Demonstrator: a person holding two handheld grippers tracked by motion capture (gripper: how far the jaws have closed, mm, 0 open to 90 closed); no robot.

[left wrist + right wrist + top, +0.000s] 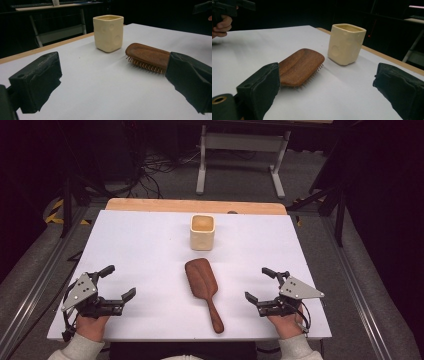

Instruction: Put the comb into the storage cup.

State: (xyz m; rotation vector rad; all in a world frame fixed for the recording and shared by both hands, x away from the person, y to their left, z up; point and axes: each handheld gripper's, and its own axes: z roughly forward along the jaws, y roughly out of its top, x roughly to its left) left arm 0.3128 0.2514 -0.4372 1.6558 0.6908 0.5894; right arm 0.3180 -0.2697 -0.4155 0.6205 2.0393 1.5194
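Hairbrush (204,287) lies mid-table with bare room between left gripper (119,282) and right gripper (259,283), both jaws open, seemingly empty.

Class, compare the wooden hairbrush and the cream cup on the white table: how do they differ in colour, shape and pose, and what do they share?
The hairbrush is dark brown wood; the cup is pale cream. The hairbrush is flat and long, with a handle; the cup is a squarish, open-topped block shape. The hairbrush lies bristles down; the cup stands upright, farther from the person. Both rest on the white table, apart from each other, and neither gripper touches them.
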